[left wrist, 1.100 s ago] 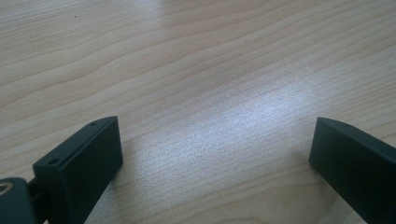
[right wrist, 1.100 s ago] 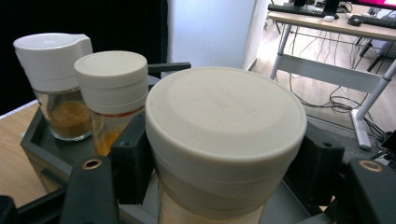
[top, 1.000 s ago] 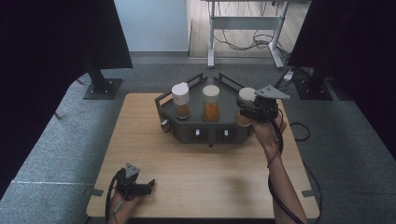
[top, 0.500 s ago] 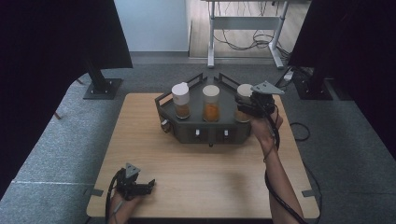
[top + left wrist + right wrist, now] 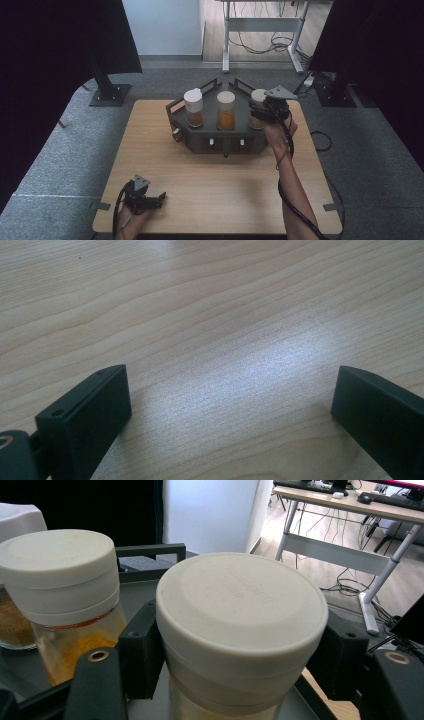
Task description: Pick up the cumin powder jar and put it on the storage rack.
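Note:
A dark angular tray (image 5: 200, 144) stands at the back of the wooden table (image 5: 215, 190) and holds three glass jars with white lids. The left jar (image 5: 194, 106) and middle jar (image 5: 226, 110) carry orange-brown powder. My right gripper (image 5: 261, 114) is shut on the right jar (image 5: 258, 95) at the tray's right end. In the right gripper view its black fingers (image 5: 142, 650) press both sides of that jar (image 5: 242, 605), just under the lid, with the middle jar (image 5: 60, 575) beside it. My left gripper (image 5: 146, 198) rests open near the table's front left corner, its jaws (image 5: 225, 405) wide apart over bare wood.
A black stand base (image 5: 109, 93) sits on the grey floor behind the table's left corner. A white desk frame (image 5: 260, 30) with loose cables stands farther back. Dark panels flank both sides. A cable (image 5: 287, 150) trails along the right forearm.
My right gripper has shifted slightly left and down with the jar, nearer the middle jar. The left gripper has stayed where it was.

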Motion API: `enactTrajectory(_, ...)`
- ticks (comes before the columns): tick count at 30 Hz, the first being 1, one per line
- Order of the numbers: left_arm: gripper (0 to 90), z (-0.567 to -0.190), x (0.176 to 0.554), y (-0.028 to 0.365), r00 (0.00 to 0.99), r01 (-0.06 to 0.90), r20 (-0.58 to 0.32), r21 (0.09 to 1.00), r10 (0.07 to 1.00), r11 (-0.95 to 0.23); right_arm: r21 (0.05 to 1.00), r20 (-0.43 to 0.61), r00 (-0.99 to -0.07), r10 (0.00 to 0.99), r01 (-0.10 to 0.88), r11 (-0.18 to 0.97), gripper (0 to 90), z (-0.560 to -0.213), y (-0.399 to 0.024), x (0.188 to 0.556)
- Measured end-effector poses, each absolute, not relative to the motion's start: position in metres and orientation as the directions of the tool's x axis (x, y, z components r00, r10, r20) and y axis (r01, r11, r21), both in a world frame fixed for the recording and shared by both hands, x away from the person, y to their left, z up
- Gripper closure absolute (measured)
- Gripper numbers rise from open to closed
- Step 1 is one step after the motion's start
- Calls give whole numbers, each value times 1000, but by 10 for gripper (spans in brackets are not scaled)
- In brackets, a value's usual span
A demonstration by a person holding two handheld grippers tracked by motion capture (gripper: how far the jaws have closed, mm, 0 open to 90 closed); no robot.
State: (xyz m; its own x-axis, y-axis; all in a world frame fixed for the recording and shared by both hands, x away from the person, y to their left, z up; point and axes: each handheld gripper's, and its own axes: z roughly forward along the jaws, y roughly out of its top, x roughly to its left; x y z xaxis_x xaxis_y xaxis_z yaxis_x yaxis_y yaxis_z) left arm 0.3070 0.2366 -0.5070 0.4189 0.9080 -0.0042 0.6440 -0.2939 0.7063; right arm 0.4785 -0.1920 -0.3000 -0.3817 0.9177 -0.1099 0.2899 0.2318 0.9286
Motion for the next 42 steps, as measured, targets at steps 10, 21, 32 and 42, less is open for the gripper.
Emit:
enactTrajectory(10,22,-507,307,237,419,644,-6,706,908,-293,922,-100,-378,920,313,228,328,-311,-190,485)
enactTrajectory(21,22,-507,307,237,420,644,-6,706,908,-293,925,-74,-383,921,319,207,326,-312,-194,488)
enactTrajectory(32,22,-507,307,237,419,644,-6,707,908,-293,920,-68,-404,912,328,214,272,-313,-199,489)
enactTrajectory(42,22,-507,307,237,421,643,-7,707,907,-293,932,-63,-440,896,294,210,62,-317,-197,489)
